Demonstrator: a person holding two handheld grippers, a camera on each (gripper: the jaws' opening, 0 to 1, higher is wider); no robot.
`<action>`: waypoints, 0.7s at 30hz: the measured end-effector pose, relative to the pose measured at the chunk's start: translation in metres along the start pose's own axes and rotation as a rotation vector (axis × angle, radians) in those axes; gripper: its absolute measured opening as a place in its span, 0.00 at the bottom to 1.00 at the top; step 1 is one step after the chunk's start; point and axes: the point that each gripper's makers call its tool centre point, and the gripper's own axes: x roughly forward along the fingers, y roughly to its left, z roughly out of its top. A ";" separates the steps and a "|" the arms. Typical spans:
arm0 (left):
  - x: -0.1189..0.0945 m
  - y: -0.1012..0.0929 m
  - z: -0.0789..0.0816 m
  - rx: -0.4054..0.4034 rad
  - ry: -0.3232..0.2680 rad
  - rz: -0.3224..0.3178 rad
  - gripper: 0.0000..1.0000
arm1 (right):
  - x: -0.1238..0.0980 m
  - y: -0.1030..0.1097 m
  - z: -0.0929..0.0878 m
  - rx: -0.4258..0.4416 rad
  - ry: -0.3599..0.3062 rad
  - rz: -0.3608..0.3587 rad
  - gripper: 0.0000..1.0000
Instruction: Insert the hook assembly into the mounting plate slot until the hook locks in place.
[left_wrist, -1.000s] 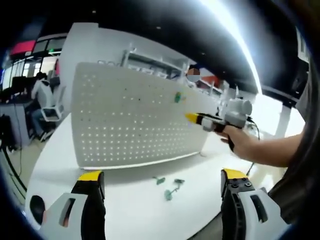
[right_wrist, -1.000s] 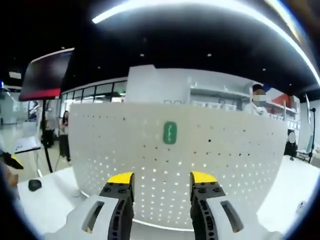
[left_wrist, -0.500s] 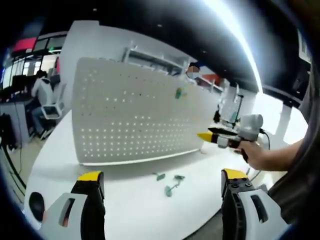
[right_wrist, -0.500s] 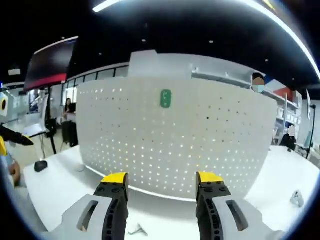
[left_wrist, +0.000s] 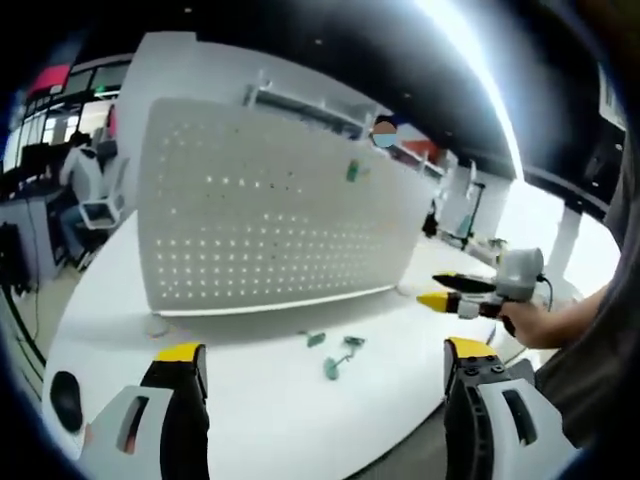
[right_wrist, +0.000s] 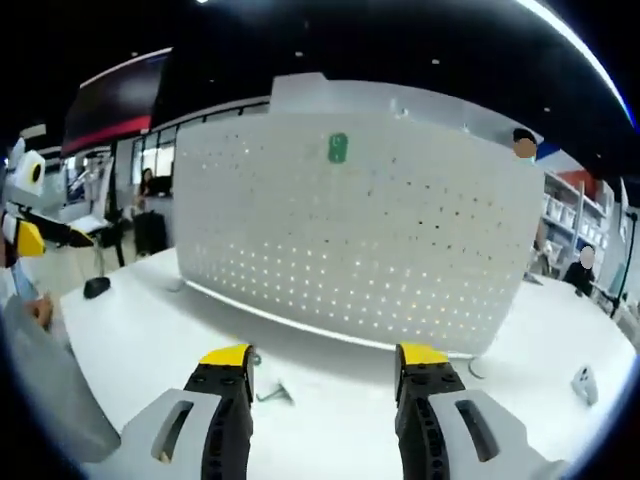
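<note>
A white table runs out ahead of both tongs, under a dark ceiling crossed by a long strip light. A white perforated mounting plate stands upright on the table, well beyond the tips of the left gripper, whose jaws are spread wide with nothing between them. One green hook hangs high on the plate. On the table between the plate and the left gripper's tips lie small green hook parts, probably two or three pieces; they are too small to count surely. A black mouse lies left of the left jaw. The right gripper comes in from the right, held in a hand, beside the plate's far end; its jaws stand apart and empty in its own view. Behind the plate are shelves and a seated person.
</note>
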 end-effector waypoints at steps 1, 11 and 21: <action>0.000 0.000 -0.002 0.003 0.005 0.001 1.00 | -0.003 0.001 -0.002 -0.006 0.003 0.003 0.57; 0.000 -0.006 -0.014 -0.003 0.029 -0.009 1.00 | -0.031 0.017 -0.032 -0.058 0.060 0.081 0.56; 0.003 -0.011 -0.030 -0.008 0.071 -0.021 1.00 | -0.051 0.029 -0.050 -0.071 0.092 0.134 0.55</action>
